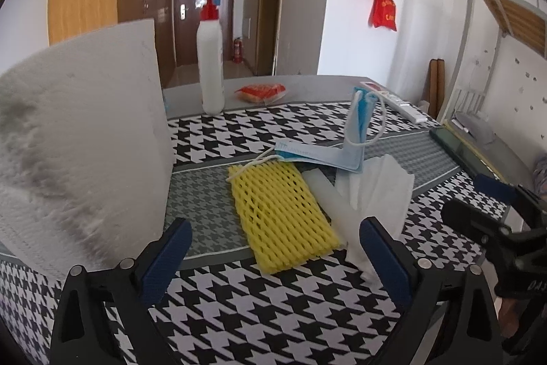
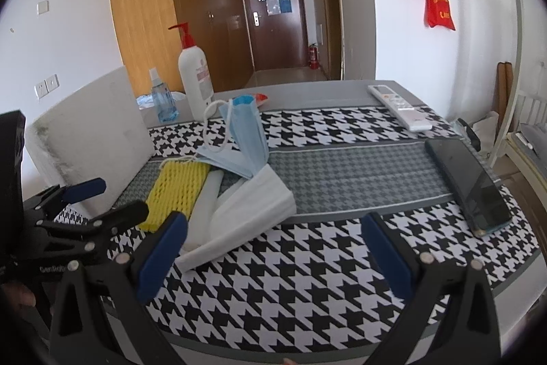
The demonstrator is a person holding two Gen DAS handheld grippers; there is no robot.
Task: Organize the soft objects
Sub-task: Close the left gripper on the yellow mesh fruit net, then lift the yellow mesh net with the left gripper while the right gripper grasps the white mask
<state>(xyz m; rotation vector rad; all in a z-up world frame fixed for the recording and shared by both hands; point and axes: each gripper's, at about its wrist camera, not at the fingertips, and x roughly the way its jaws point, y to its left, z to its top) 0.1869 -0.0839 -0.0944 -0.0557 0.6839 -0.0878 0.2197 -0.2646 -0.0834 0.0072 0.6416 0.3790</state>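
Both grippers hover wide open and empty above a houndstooth tablecloth. The soft items lie clustered mid-table: yellow foam net, blue face masks, white folded cloth. Only the right wrist view shows a dark phone, white remote and blue spray bottle. The left gripper, seen there, reads "GenRobo". The pump bottle label is illegible.

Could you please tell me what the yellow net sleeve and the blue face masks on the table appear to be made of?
The yellow net sleeve looks like soft foam mesh, matte, judging by its thick puffy strands and open diamond holes. The blue face masks seem to be thin non-woven fabric, matte, pleated and creased, with white elastic ear loops.
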